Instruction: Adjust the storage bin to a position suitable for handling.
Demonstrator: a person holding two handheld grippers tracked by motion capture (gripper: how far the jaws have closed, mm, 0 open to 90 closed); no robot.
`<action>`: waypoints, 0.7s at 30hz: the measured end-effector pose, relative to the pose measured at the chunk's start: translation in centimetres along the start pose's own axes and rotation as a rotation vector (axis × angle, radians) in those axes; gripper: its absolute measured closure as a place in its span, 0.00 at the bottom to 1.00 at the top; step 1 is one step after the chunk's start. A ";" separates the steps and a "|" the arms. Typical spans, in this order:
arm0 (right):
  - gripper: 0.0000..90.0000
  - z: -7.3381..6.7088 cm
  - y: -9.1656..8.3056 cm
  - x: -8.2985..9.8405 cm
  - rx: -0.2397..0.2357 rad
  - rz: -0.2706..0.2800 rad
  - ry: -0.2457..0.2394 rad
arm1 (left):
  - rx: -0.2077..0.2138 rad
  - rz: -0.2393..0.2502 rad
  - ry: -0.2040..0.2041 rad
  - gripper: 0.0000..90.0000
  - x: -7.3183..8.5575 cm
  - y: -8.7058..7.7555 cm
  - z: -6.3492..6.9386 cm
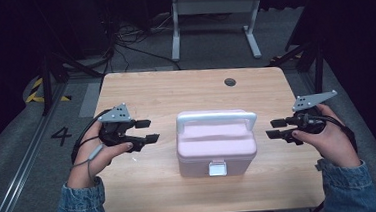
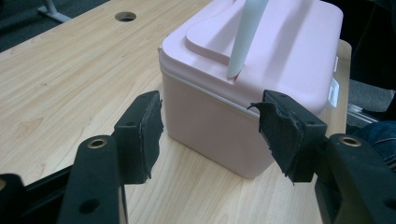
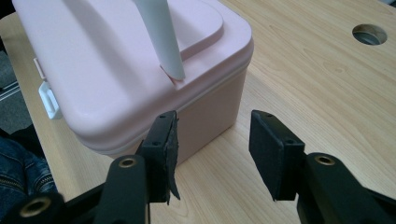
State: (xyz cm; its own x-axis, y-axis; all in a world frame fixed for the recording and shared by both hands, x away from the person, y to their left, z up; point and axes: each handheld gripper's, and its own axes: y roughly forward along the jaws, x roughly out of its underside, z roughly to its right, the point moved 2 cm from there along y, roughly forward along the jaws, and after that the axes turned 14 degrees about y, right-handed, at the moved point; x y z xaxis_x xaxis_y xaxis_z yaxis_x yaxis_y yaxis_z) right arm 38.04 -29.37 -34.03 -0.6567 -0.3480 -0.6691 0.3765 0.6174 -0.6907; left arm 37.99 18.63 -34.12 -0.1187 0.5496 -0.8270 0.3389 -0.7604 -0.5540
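Grippers number two, and one pink box [image 1: 216, 146] sits at the centre of the high view on one wooden table [image 1: 175, 92]. The left gripper [image 1: 146, 130] at centre left and the right gripper [image 1: 275, 128] at centre right both stand wide apart in the jaws, holding nothing, each just beside a box end. One white handle [image 1: 216, 117] is cut off at the top of both gripper views. One white latch [image 1: 217, 168] faces the lower edge; the gripper views catch it edge-on.
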 end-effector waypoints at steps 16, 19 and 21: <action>0.55 0.2 -1.6 1.5 0.036 0.017 0.036 | 0.038 0.012 0.064 0.39 -4.4 2.3 0.5; 0.55 0.2 -1.8 1.7 0.040 0.017 0.041 | 0.049 0.013 0.069 0.39 -4.7 2.8 0.5; 0.55 0.4 -1.9 1.9 0.044 0.018 0.045 | 0.059 0.015 0.075 0.39 -5.0 3.3 0.6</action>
State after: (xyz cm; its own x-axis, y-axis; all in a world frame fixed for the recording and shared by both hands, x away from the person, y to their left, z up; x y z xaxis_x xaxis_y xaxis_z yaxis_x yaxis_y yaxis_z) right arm 36.35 -31.43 -34.05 -0.6780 -0.3042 -0.6692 0.4163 0.5914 -0.6906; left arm 39.17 13.18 -31.83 -0.0430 0.5609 -0.8268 0.2845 -0.7864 -0.5483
